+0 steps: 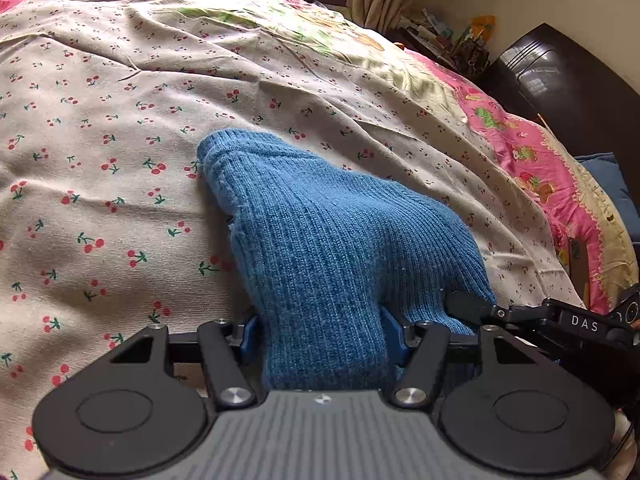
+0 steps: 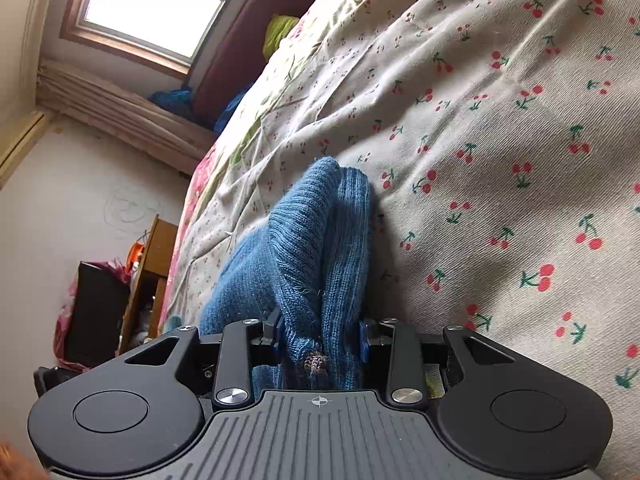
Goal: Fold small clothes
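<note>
Lying on the bed sheet (image 1: 120, 184), which is cream with small red cherries, is one blue knitted garment (image 1: 320, 240), and two grippers hold it, one at each side. The left gripper (image 1: 322, 340) pinches a thick bunch of the knit between its blue pads, and the right gripper (image 2: 320, 338) squeezes a narrower fold of the same garment (image 2: 320, 248), so neither pair of jaws is spread free. From the left wrist view the tip of the right gripper shows at the garment's right edge, marked with white letters. What kind of garment it is cannot be told, because the part nearest each camera is covered by the gripper bodies and the rest is bunched up. A small brown patch (image 2: 316, 360) shows in the knit between the right pads; what it is stays unclear. One window (image 2: 156, 4) is cut off at the top of the right wrist view.
</note>
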A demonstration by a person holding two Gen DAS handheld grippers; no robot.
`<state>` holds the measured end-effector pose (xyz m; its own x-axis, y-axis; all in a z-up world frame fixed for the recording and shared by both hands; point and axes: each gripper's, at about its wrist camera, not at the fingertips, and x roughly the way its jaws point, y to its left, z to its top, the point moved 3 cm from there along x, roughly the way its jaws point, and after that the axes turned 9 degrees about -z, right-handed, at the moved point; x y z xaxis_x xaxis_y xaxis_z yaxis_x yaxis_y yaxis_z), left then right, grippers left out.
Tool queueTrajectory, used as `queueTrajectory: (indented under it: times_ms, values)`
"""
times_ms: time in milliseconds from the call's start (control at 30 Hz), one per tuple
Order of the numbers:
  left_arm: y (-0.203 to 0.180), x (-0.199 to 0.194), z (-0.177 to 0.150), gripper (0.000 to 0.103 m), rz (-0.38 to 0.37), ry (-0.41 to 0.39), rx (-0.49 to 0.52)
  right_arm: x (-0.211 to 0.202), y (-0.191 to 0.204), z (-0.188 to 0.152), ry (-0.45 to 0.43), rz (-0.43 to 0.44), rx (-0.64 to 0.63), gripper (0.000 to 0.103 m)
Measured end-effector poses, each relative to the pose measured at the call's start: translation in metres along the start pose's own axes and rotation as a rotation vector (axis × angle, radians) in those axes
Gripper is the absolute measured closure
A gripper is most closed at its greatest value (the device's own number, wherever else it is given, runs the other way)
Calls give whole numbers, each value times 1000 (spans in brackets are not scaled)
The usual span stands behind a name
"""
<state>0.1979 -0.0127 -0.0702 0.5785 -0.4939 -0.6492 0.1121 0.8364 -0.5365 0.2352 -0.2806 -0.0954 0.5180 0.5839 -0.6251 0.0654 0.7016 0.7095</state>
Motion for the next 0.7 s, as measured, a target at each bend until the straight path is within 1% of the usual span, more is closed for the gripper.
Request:
queueTrajectory:
  times_ms: [67,133,200,267,300,367,433,467,500,533,567,600,633,700]
  values:
    - [-5,-7,-1,32,13,-12,38,-6,-2,-1,-27,-39,-37,70]
    - [-9,-13,-4,30,63,-31,74,-7,-1,-7,-29,-72,-71,66]
    - [-13,-18,-9,30,93,-48,108,-8,4,-9,-32,-70,-88,64]
    - [-14,-21,-13,30,102,-53,121,-11,7,-10,-43,-65,-104,63]
    - [-14,-21,-15,30,101,-50,112,-12,8,-11,-44,-55,-106,63]
    - [-12,-20,-21,30,77,-37,83,-14,5,-14,-29,-40,-106,54]
    - [-13,-19,-29,30,59,-30,64,-13,8,-17,1,-12,-123,50]
    - [-13,-17,-34,28,52,-25,59,-11,9,-18,14,-3,-137,46]
    - [-13,-16,-39,28,47,-17,56,-10,9,-20,9,-19,-149,46]
    - [-13,-14,-43,28,48,-15,51,-9,9,-21,-4,-69,-163,52]
    - [-11,-13,-45,28,49,-15,45,-6,9,-22,5,-95,-172,58]
    - [-10,-13,-45,28,52,-13,35,-6,7,-21,13,-95,-155,62]
    - [-9,-12,-43,28,58,-9,31,-7,5,-20,25,-78,-129,73]
    - [-9,-12,-38,29,87,8,66,-12,-1,-18,25,-63,-80,79]
